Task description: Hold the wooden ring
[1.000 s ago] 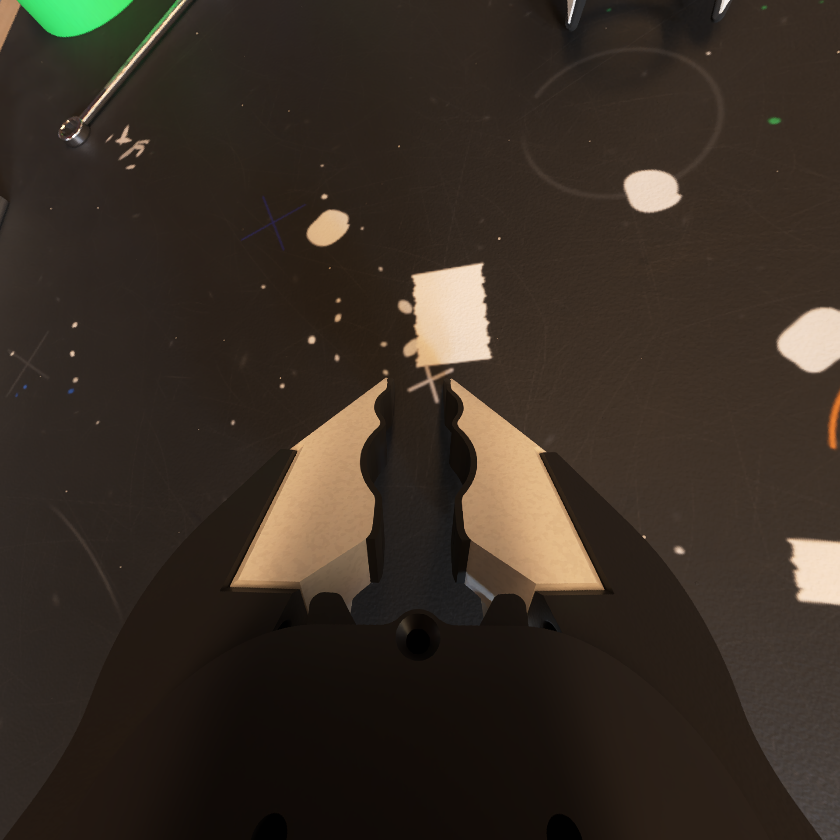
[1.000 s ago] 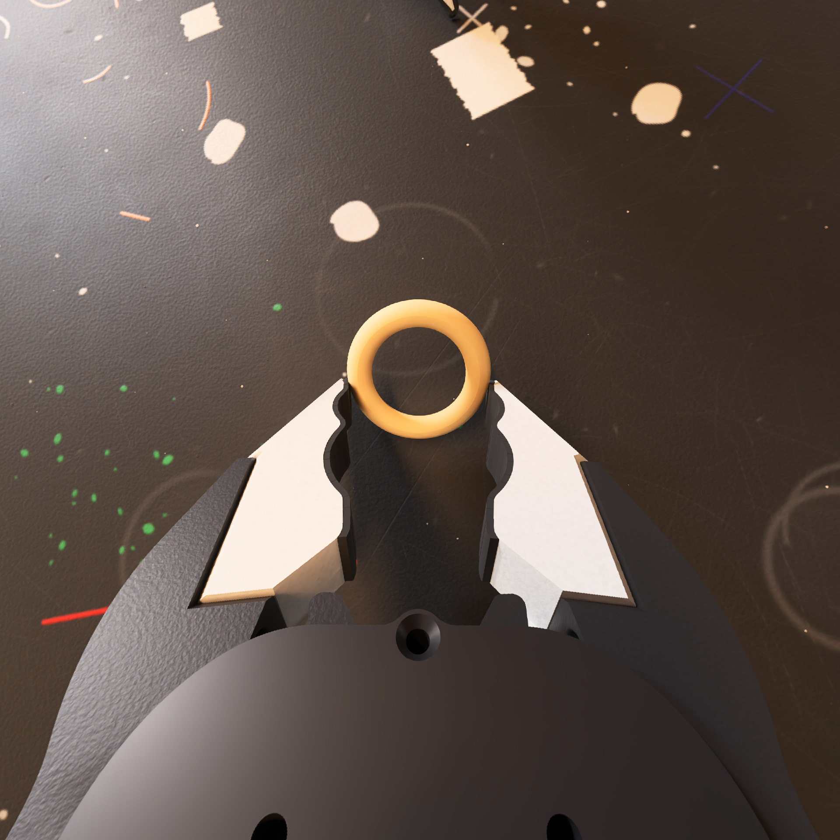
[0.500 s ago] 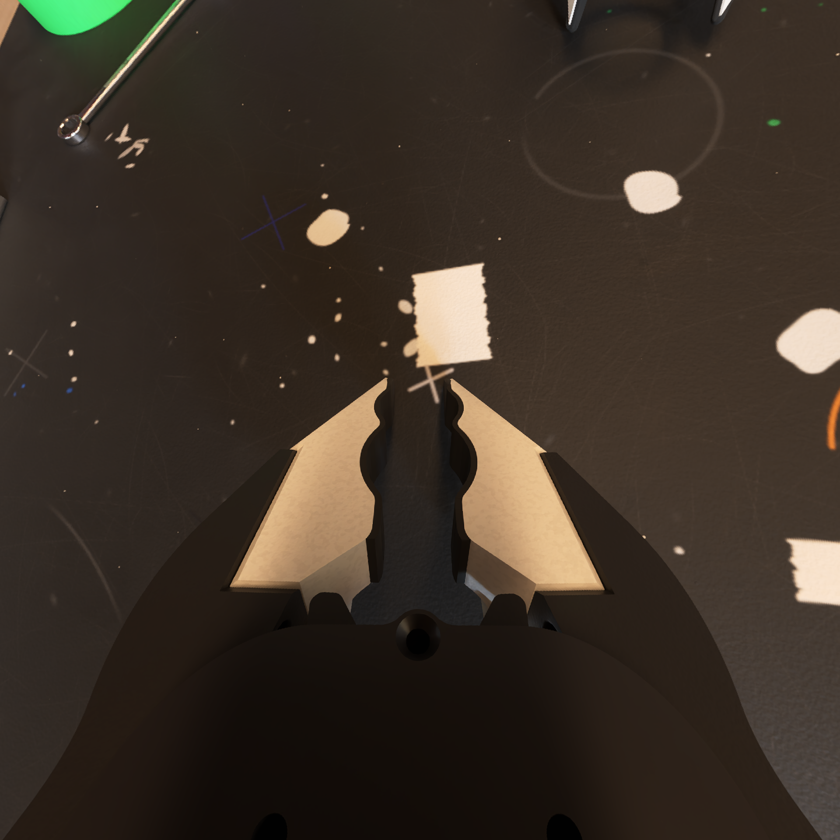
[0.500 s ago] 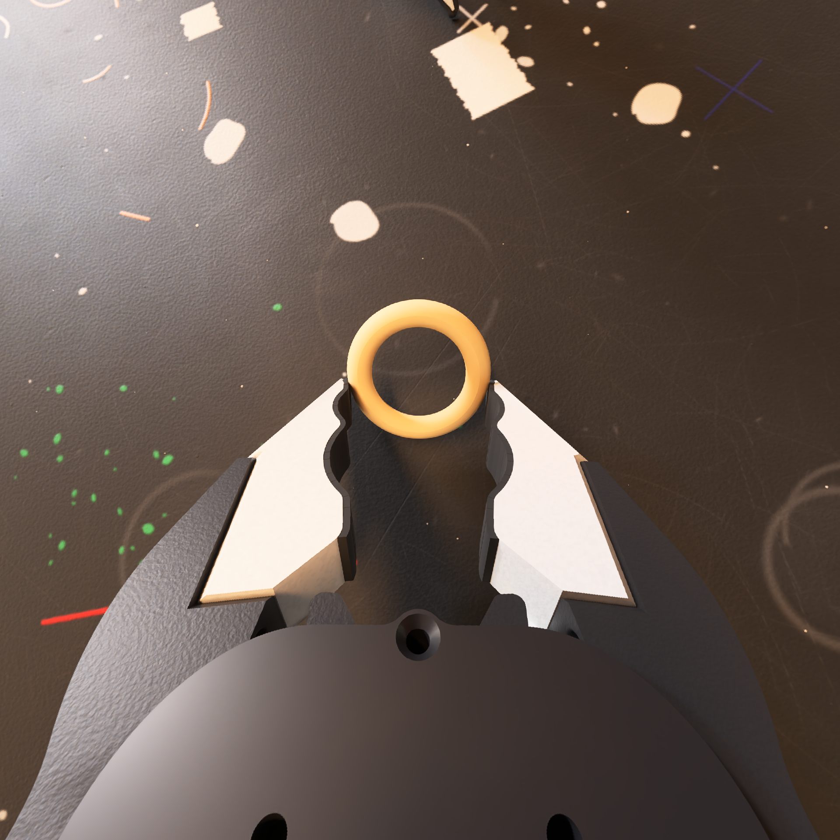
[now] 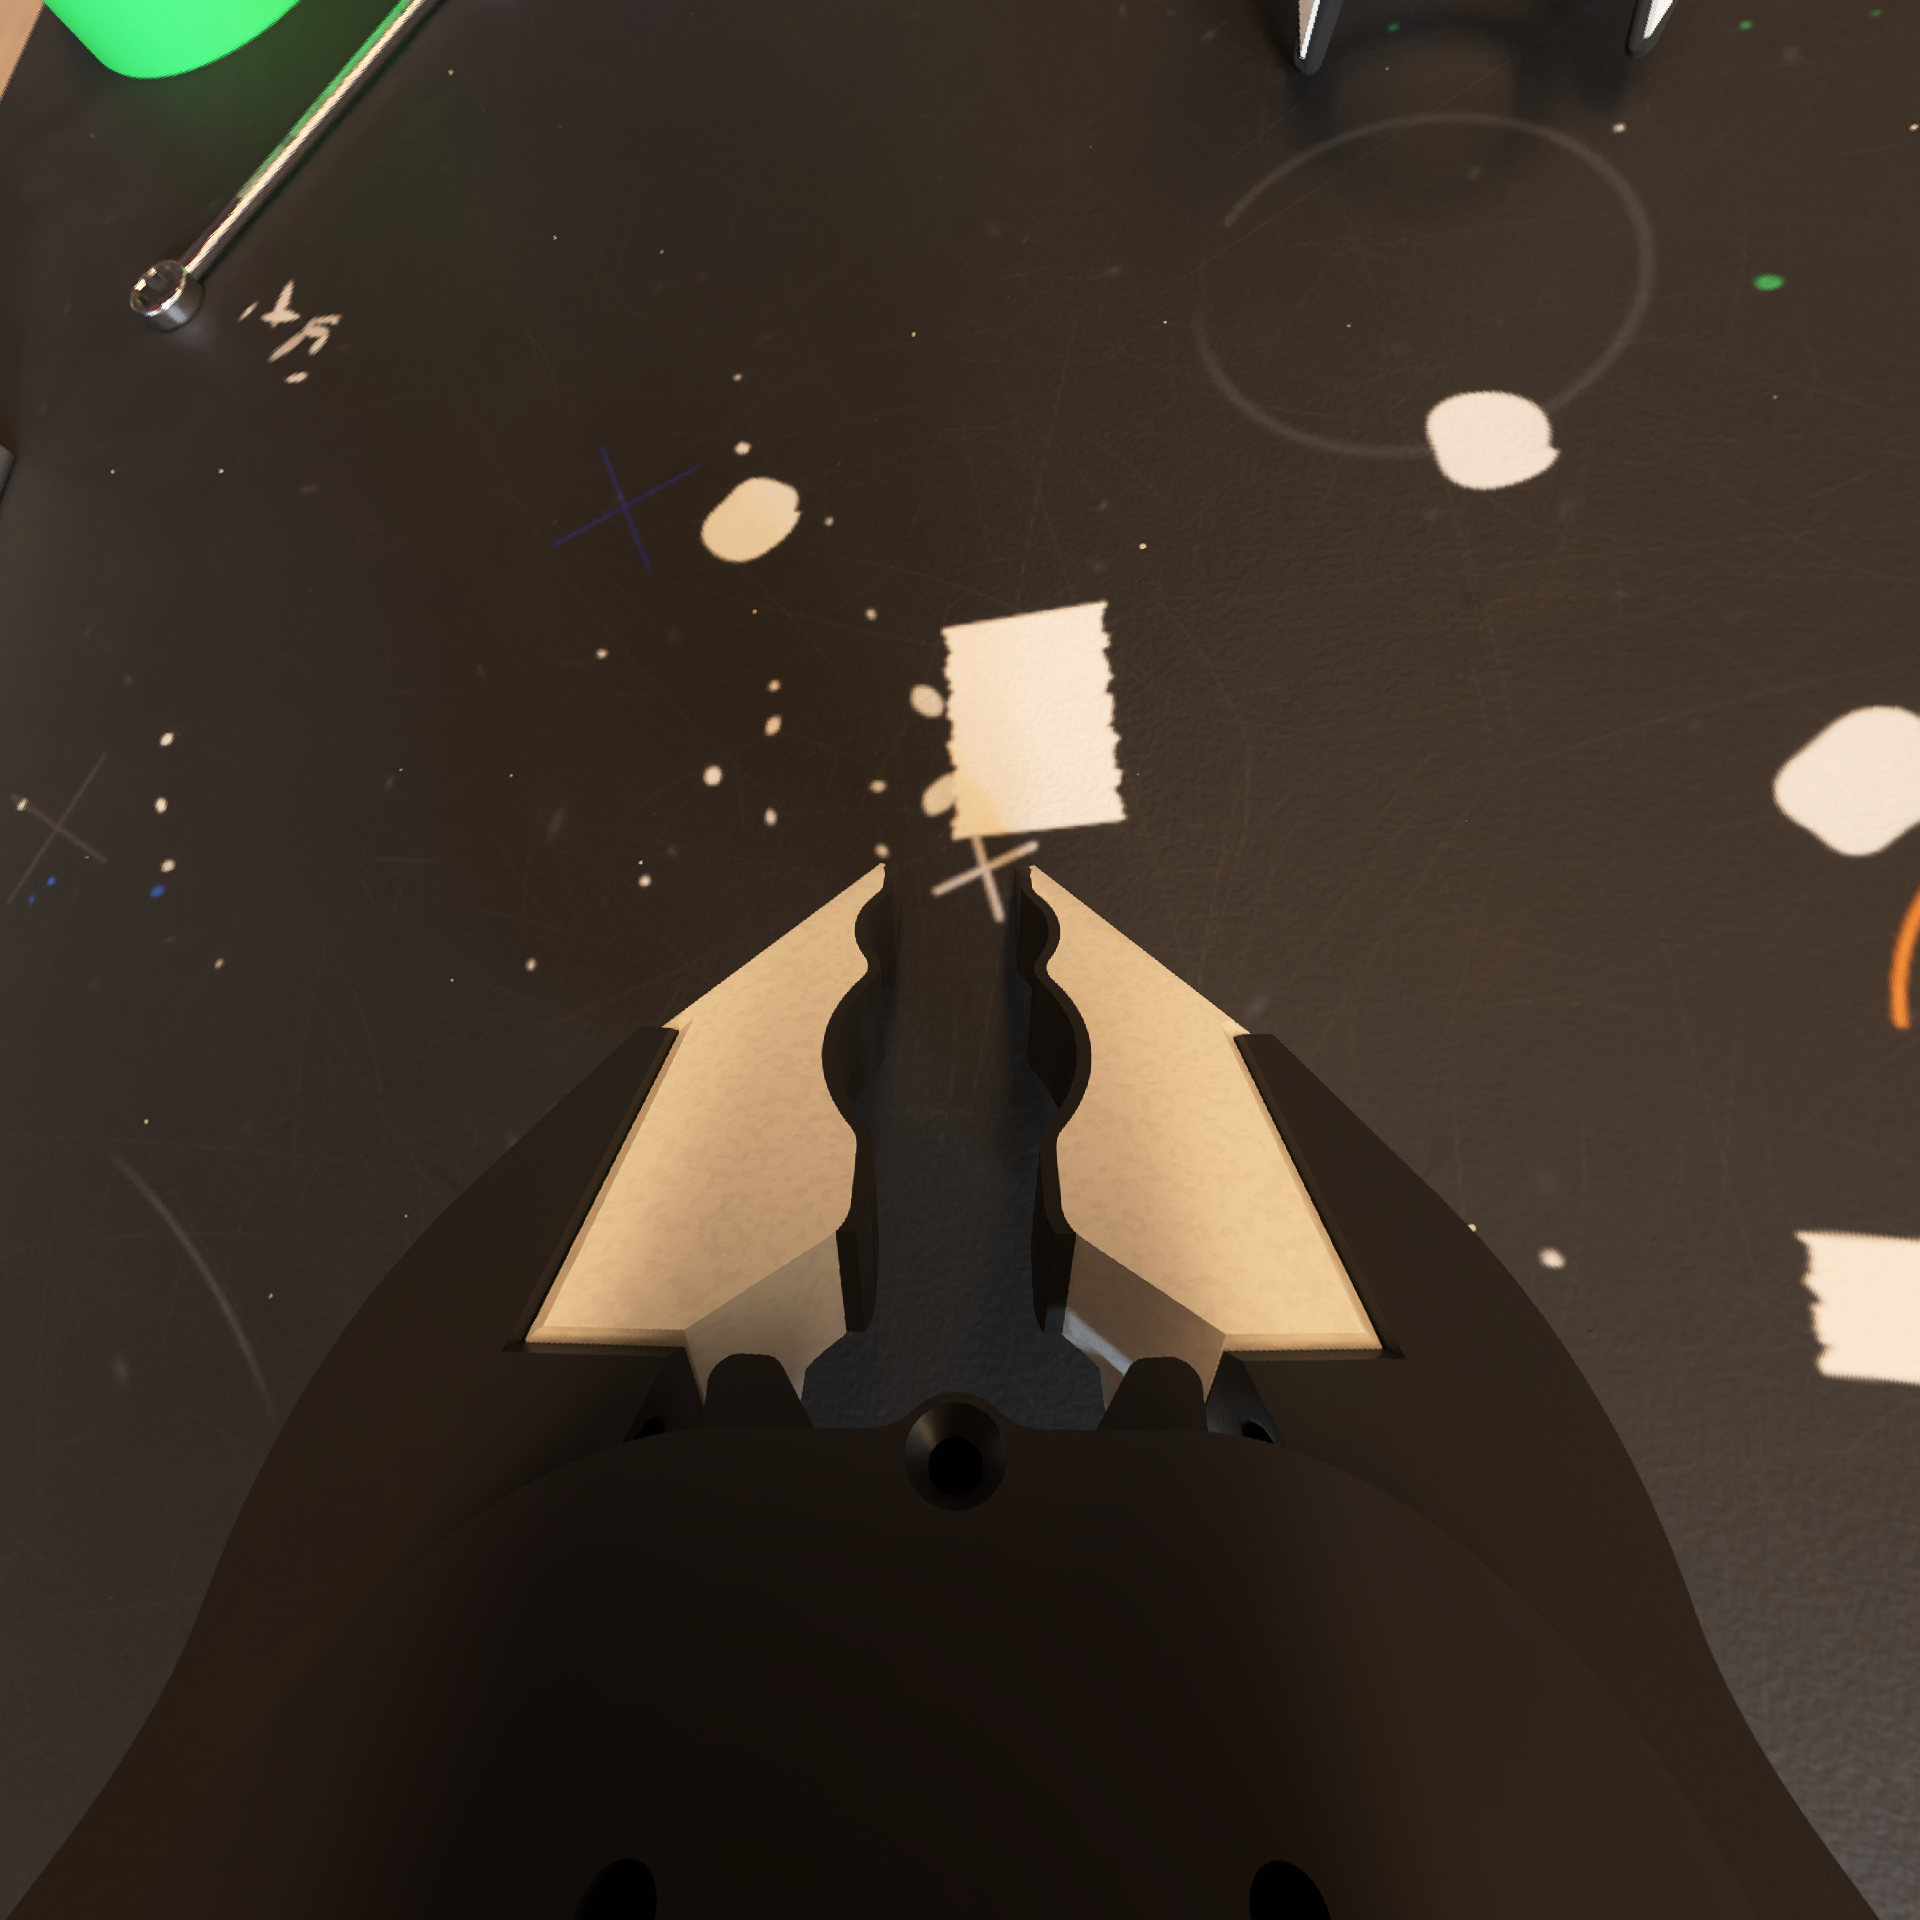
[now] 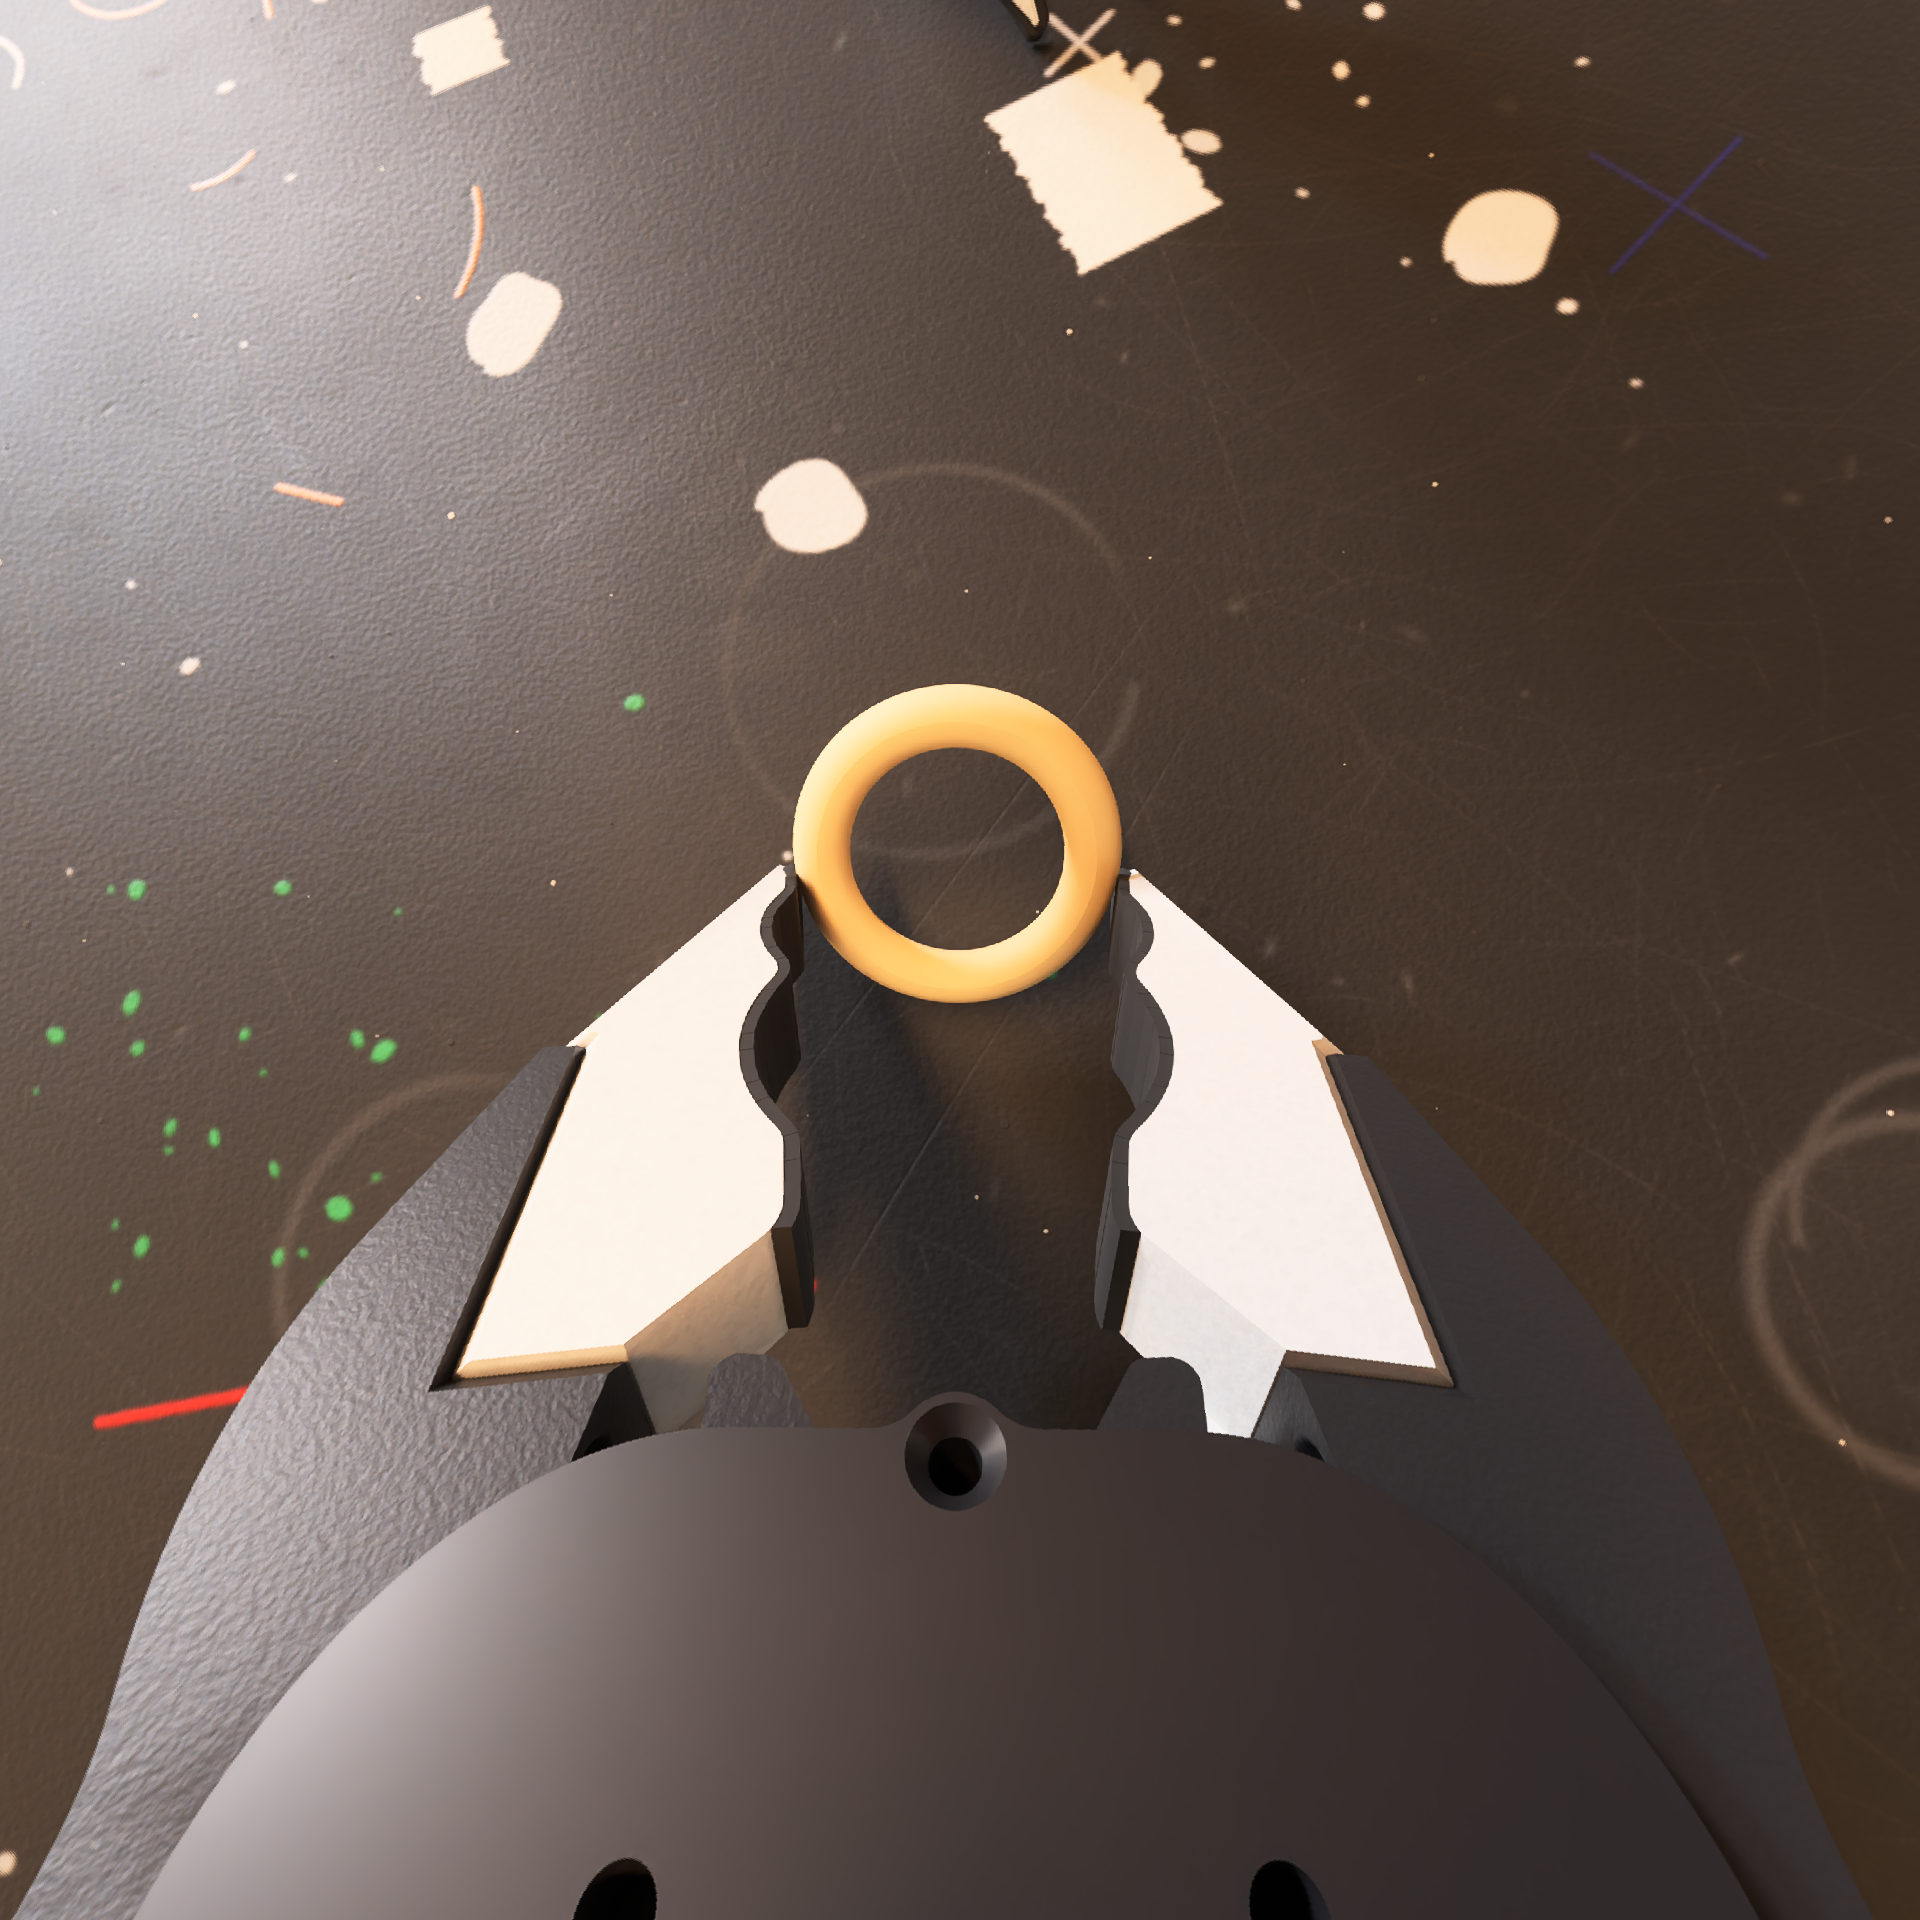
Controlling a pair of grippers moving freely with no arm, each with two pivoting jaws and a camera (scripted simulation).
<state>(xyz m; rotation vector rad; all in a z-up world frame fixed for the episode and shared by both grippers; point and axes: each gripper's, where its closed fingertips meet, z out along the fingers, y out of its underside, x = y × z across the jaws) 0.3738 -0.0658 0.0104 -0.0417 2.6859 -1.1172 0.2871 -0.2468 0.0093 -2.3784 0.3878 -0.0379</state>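
The wooden ring is a smooth tan hoop, seen only in the right wrist view. My right gripper is shut on it: both fingertips press its left and right sides. The ring is held face-up a little above the dark table, with its shadow below it. My left gripper hovers over the table with a narrow gap between its jaws and nothing in it. The right gripper's fingertips show at the top edge of the left wrist view; the ring is out of that view.
A green object and a metal rod with a socket end lie at the far left in the left wrist view. The dark table carries pale tape patches, paint specks and faint circle marks.
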